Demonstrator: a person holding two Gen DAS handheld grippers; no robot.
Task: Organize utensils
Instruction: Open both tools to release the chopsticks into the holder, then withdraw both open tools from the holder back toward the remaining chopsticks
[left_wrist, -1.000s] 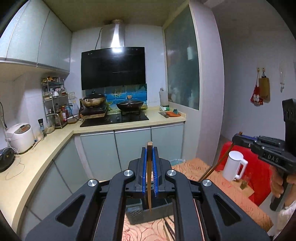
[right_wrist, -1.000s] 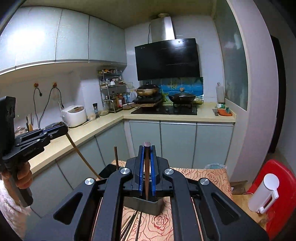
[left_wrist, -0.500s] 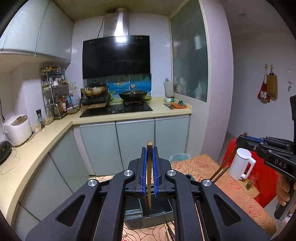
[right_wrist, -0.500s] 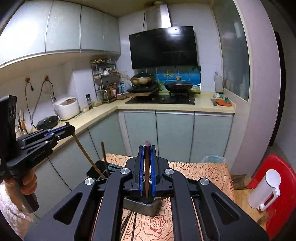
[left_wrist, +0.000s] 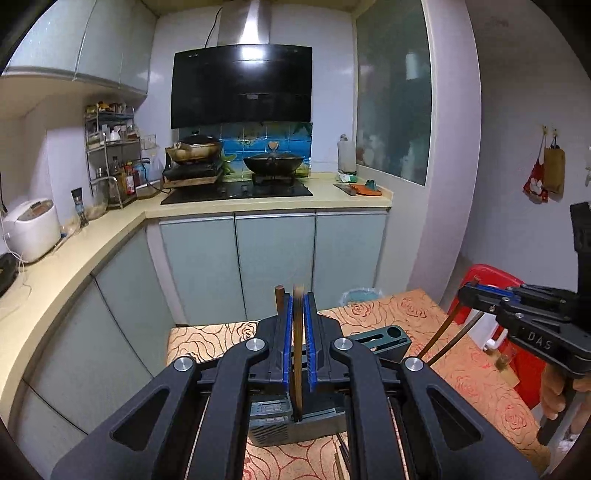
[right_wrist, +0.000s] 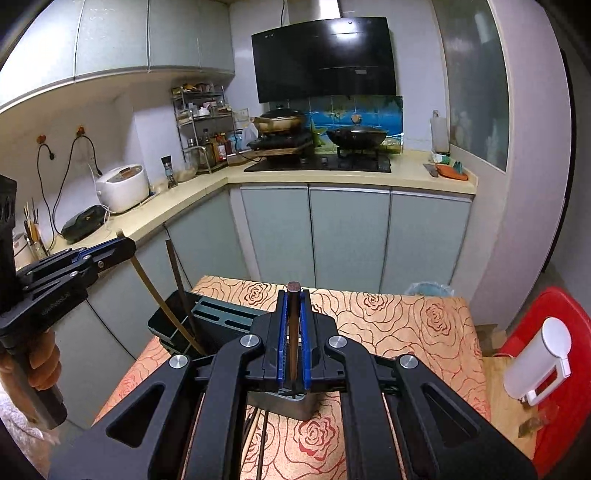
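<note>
Wooden chopstick (left_wrist: 297, 354) now over grey holder (left_wrist: 325, 417) | left claw (left_wrist: 297, 299) opening around it | right claw (right_wrist: 291, 295) clamps another chopstick (right_wrist: 293, 332), lower

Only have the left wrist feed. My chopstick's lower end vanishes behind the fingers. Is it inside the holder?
Observer: Yes. The right wrist view shows the light chopstick slanting down into the open left bin of the holder. The left gripper has its jaws opening, with the stick between them.
Operator: And the dark stick beside my left finger?
Observer: The dark chopstick stands in that same bin, with neither gripper on it.
Operator: What's the right gripper carrying?
Observer: The right gripper is shut on a brown chopstick, whose lower end reaches into the holder's near end.
</note>
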